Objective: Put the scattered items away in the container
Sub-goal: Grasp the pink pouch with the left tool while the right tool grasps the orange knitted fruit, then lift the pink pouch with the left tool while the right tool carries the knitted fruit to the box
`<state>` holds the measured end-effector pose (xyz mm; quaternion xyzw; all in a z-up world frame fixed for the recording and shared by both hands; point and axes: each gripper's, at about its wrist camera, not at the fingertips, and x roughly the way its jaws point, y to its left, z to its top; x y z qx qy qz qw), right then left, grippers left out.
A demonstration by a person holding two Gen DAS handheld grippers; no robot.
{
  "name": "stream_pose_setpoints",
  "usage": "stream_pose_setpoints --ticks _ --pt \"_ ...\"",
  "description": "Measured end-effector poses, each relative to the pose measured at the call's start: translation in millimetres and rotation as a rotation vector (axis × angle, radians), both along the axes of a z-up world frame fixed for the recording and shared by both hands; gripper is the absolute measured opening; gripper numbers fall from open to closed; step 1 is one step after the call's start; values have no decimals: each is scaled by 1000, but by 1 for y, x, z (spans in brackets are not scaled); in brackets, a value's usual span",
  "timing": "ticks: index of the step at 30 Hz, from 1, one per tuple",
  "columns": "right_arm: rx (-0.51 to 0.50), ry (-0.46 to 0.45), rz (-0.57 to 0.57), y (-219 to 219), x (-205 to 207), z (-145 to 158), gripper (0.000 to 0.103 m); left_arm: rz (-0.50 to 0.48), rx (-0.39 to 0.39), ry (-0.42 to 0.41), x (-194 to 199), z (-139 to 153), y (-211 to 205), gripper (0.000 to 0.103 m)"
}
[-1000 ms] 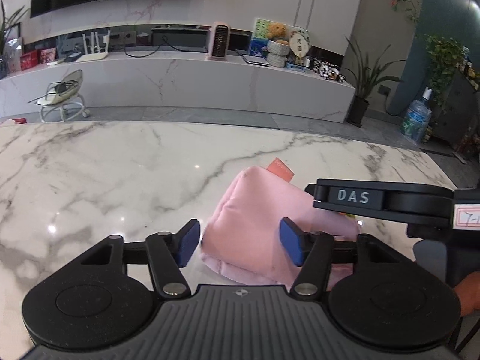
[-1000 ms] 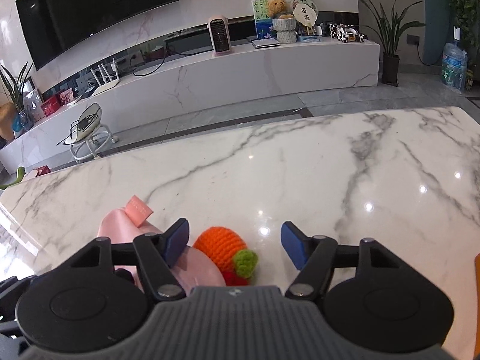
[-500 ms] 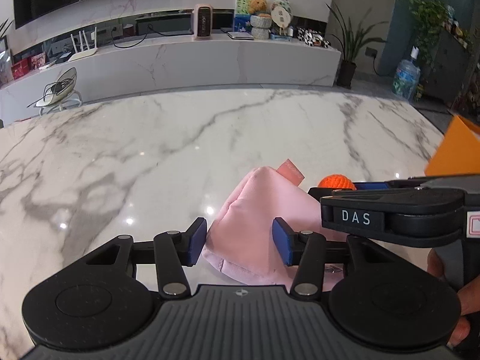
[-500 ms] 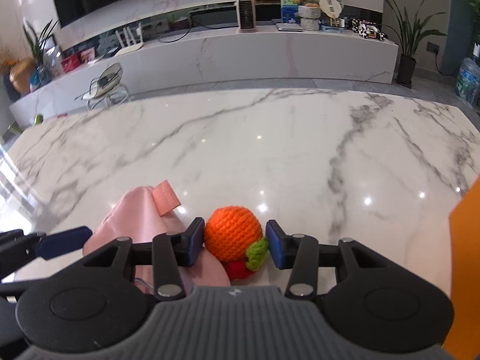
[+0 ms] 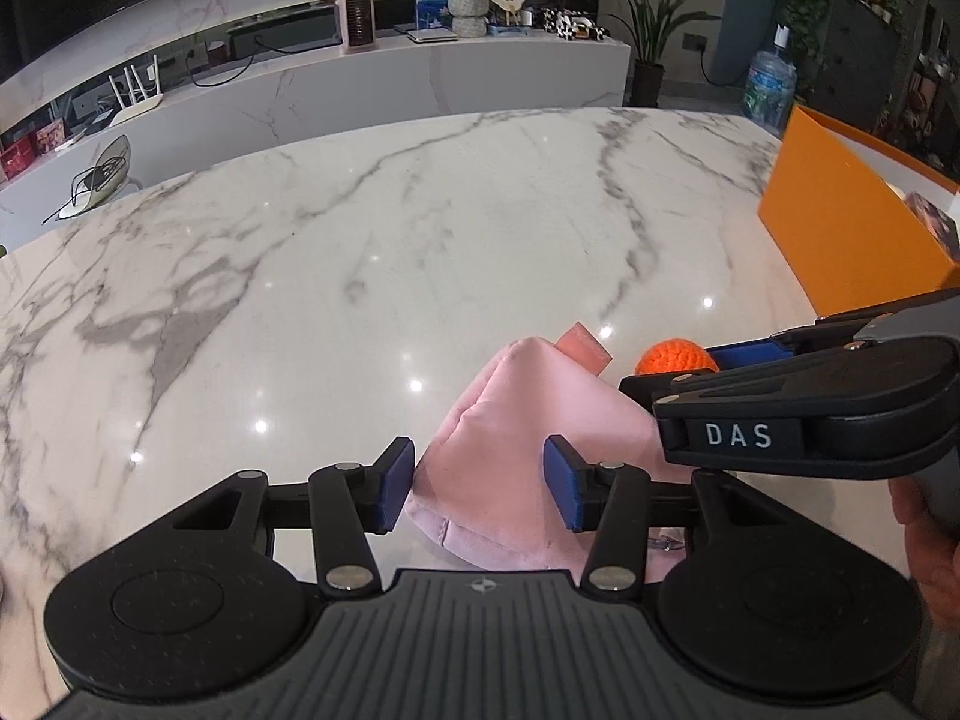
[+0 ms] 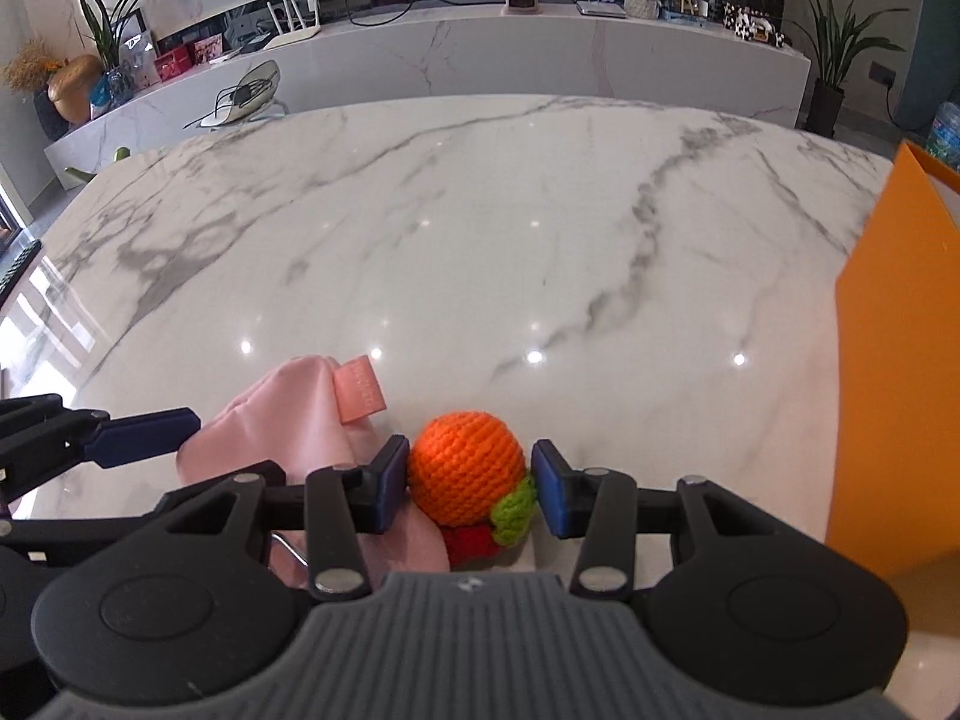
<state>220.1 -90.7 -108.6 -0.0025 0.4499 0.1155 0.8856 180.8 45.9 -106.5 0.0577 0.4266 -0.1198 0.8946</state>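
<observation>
Carry step: left gripper [image 5: 479, 491] clamps the pink pouch [image 5: 528, 450], right gripper [image 6: 471, 489] the crocheted orange [image 6: 465, 467]; next, swing right over the orange box [image 6: 894, 372] and release.

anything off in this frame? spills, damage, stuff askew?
Nothing spilled or damaged. One oddity: both items travel bunched together, the pink pouch in the left gripper pressed against the orange crochet toy in the right gripper, beside the orange container.
</observation>
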Motion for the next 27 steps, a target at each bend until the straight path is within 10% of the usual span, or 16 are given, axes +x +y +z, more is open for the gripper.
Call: stream_pose_setpoints --ticks 9,18,27 --pt "12 15 14 -7 -41 10 44 23 5 -9 -35 14 -2 60" --pt "70 62 55 -11 -72 10 44 214 -236 121 -57 22 32 76" --pt "100 64 75 -15 -92 12 44 214 -272 149 -63 28 19 88"
